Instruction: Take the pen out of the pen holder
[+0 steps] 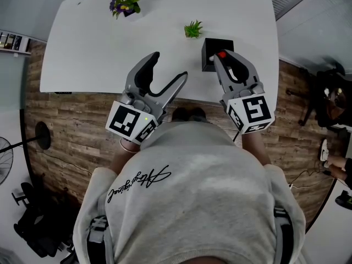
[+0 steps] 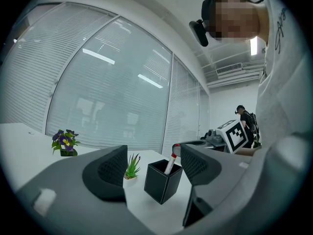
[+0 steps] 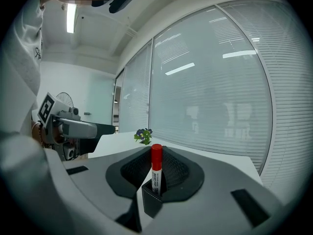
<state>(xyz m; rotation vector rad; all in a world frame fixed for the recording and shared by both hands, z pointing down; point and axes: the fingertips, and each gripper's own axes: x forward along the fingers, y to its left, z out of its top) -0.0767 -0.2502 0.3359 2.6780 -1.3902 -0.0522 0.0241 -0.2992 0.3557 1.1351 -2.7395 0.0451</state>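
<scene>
The right gripper (image 3: 156, 169) is seen nearly closed, its two dark pads pressed against the barrel of the pen (image 3: 156, 161) from either side. The pen is held upright between them. Its red cap stands clear above the pads and its lower end is sunk in the black pen holder (image 3: 149, 203), which is found directly under the jaw tips (one corner of it shows in the gap below the pads). The holder rests on the white table (image 1: 110, 48).

The left gripper (image 1: 169, 67) is held wide open, with nothing between its jaws and nothing touched. The pen holder is seen beyond its tips, framed in the gap and nearer its right jaw, and the right gripper's jaws are reached in over the holder from that side. A small green plant (image 2: 132, 166) is seen past the tip of the left jaw, beside the holder. A purple-flowered plant (image 2: 64, 142) is set well off to the left.
</scene>
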